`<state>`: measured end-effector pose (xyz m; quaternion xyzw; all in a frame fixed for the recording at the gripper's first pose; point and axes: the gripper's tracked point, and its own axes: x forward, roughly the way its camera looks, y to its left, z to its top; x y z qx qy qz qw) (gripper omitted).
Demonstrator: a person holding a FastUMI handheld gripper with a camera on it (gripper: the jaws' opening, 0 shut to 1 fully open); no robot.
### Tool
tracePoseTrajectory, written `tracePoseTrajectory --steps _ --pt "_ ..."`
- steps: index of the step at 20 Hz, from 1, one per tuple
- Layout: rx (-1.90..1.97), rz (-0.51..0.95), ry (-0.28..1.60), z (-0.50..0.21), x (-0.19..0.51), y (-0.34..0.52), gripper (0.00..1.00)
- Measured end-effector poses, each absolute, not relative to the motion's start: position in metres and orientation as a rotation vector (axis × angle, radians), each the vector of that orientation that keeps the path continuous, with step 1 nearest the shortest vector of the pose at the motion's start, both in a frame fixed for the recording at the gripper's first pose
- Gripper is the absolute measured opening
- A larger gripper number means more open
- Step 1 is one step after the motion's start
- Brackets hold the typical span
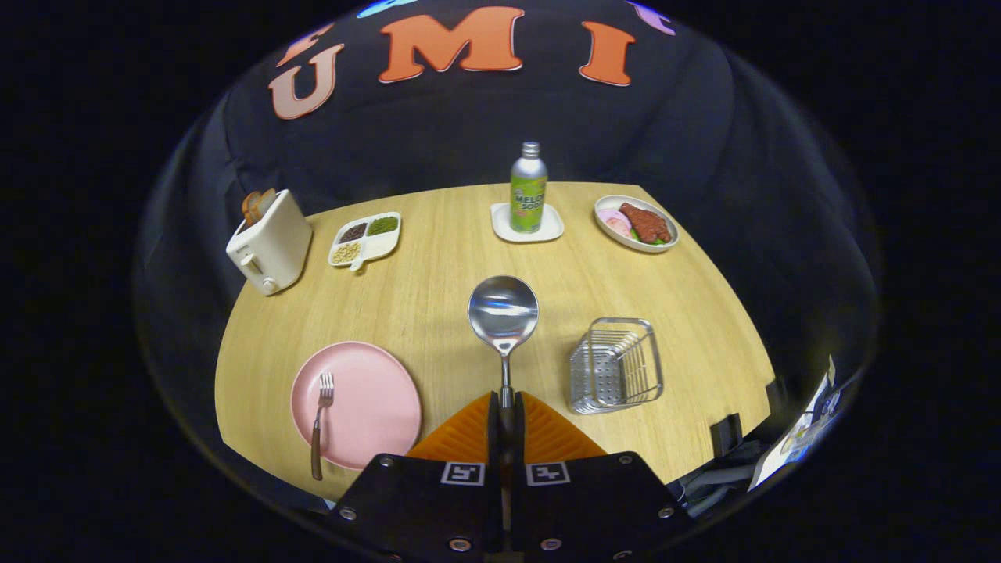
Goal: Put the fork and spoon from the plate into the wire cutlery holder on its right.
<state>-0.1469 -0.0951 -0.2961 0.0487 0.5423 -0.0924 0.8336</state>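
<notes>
The tool (505,407) is clamped on the spoon (503,313) handle, bowl forward – likely headed for the holder (615,365); fork (321,422) on the plate (367,407), left of the holder.

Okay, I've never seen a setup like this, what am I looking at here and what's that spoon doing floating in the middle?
The camera rides on a handheld two-finger gripper and looks forward along its fingers. The fingers are shut on the handle of a spoon, so it is held up above the wooden table, not floating. Left of the fingers, a fork lies on a pink plate. To their right stands a wire cutlery holder. Farther back are a toaster, a divided snack tray, a bottle on a small coaster and a dish of food.
</notes>
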Motion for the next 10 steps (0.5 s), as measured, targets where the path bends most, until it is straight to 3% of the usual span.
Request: tracePoseTrajectory --steps 10 --pt "0.046 -0.312 1.214 -0.317 -0.165 -0.168 0.05"
